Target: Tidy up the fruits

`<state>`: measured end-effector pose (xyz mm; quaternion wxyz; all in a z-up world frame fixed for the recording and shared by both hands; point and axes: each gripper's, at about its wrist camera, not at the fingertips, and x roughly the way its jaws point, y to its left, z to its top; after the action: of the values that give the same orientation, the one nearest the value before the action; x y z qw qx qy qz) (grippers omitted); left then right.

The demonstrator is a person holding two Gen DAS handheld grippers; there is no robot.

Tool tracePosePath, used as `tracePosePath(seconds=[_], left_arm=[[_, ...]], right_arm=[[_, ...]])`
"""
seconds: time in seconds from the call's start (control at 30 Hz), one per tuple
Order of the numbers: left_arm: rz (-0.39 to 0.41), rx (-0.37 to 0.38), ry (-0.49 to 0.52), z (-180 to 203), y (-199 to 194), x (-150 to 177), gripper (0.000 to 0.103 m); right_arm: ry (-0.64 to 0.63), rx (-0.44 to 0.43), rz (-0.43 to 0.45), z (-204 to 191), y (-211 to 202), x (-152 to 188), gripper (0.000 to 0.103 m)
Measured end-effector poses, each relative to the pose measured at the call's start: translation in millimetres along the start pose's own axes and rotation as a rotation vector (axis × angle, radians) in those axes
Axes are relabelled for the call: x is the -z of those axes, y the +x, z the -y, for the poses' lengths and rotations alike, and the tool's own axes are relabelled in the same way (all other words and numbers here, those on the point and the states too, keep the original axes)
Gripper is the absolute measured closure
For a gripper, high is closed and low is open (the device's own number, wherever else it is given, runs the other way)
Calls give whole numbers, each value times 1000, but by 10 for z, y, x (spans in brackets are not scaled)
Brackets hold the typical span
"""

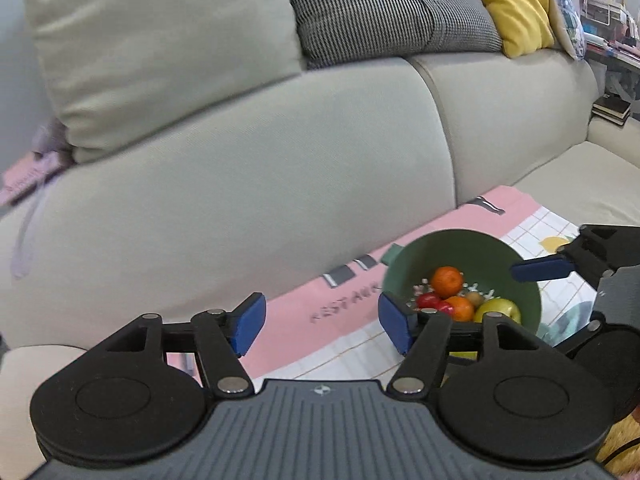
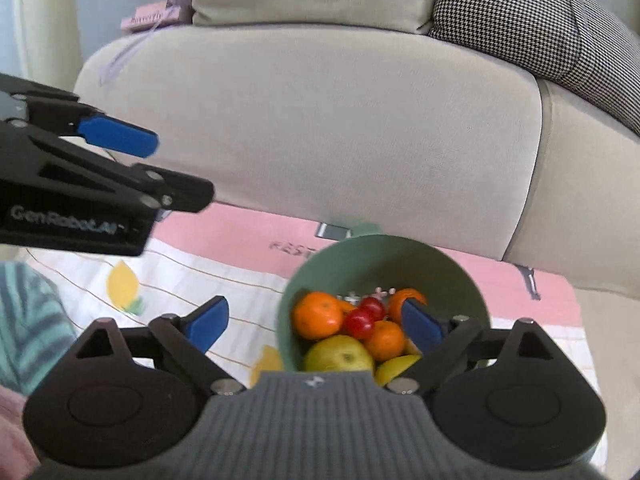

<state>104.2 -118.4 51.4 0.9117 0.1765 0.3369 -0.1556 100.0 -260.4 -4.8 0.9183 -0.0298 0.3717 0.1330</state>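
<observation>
Green bowl (image 2: 384, 264) sits on a pink-bordered printed cloth (image 2: 224, 228), close in front of a pale grey sofa (image 2: 320, 120). The bowl is full of fruit: a large orange (image 2: 316, 316) at the left, a second orange (image 2: 385, 340) lower down, two small red fruits (image 2: 360, 323) between them, a yellow-green apple (image 2: 340, 356) at the near rim. A third orange piece shows at the back, partly hidden by a blue pad.

Right gripper (image 2: 316, 326) — jaws spread wide, nothing held. Its left pad hangs over the white, lemon-printed part of the cloth; its right pad is over the bowl, in front of the fruit. Whether that pad touches any fruit cannot be told.

Left gripper (image 1: 322, 324) — jaws also spread wide and empty, over the pink strip of the cloth, just beside the bowl (image 1: 460, 248). From the left wrist view its right pad overlaps the bowl's near-left rim; contact is unclear. In that view the fruit reads as an orange (image 1: 447, 281) on top, another below, red fruit (image 1: 428, 301) to the left, and the apple (image 1: 498, 307) at the right.

On the sofa: a light cushion (image 1: 160, 52), a houndstooth cushion (image 1: 384, 8), a yellow cushion (image 1: 508, 4).
</observation>
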Motion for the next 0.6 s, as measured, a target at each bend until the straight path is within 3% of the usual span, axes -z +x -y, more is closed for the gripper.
tracePosePath(seconds=[0.33,0.6], left_arm=[[43,-106,-30,-53,-394,384,21],[33,-107,-141,-102,-517,695,18]], right_arm=[[54,54,118,-291,-355,198,5],[-21,86,186,-598,-529,442,4]])
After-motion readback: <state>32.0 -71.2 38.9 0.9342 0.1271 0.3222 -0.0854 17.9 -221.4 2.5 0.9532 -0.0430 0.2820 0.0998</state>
